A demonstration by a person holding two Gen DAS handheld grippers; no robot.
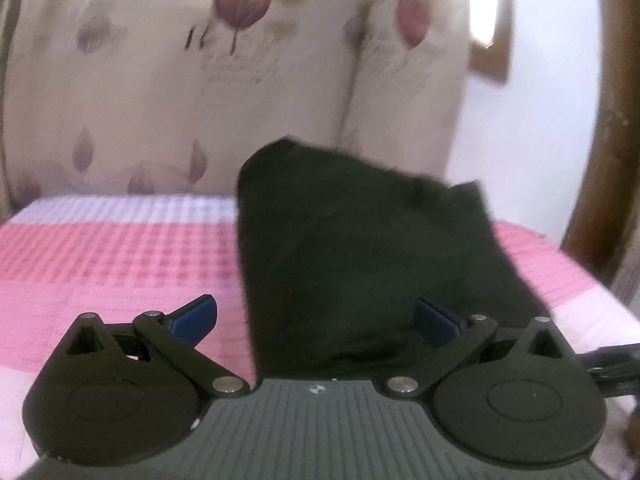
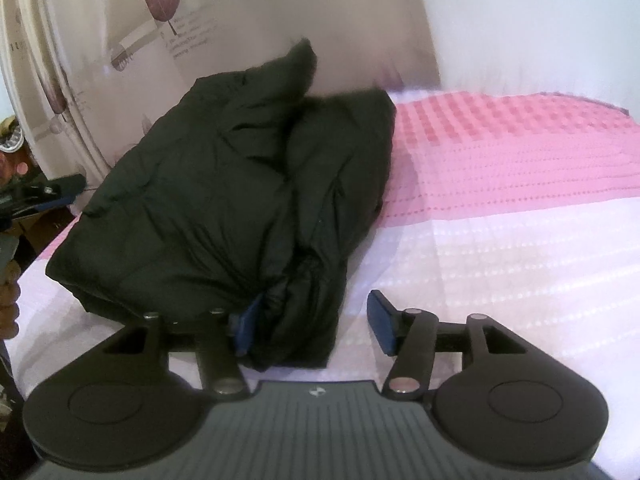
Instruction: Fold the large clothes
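A black padded jacket (image 2: 224, 184) lies folded in a bulky heap on the pink and white bedspread (image 2: 500, 208). My right gripper (image 2: 313, 326) is low at the jacket's near corner. That corner sits between its blue pads: the left pad (image 2: 245, 326) is against the fabric and the right pad (image 2: 380, 322) stands clear, so it is open. In the left wrist view the jacket (image 1: 360, 248) rises just ahead of my left gripper (image 1: 316, 320). Its jaws are spread wide and open, with nothing pinched; the picture is blurred.
A cream curtain with purple leaf prints (image 1: 192, 80) hangs close behind the bed. A brown wooden post (image 1: 600, 200) stands at the bed's right side. At the left edge of the right wrist view, a hand (image 2: 8, 292) and a dark tool with a blue strip (image 2: 48, 196) show.
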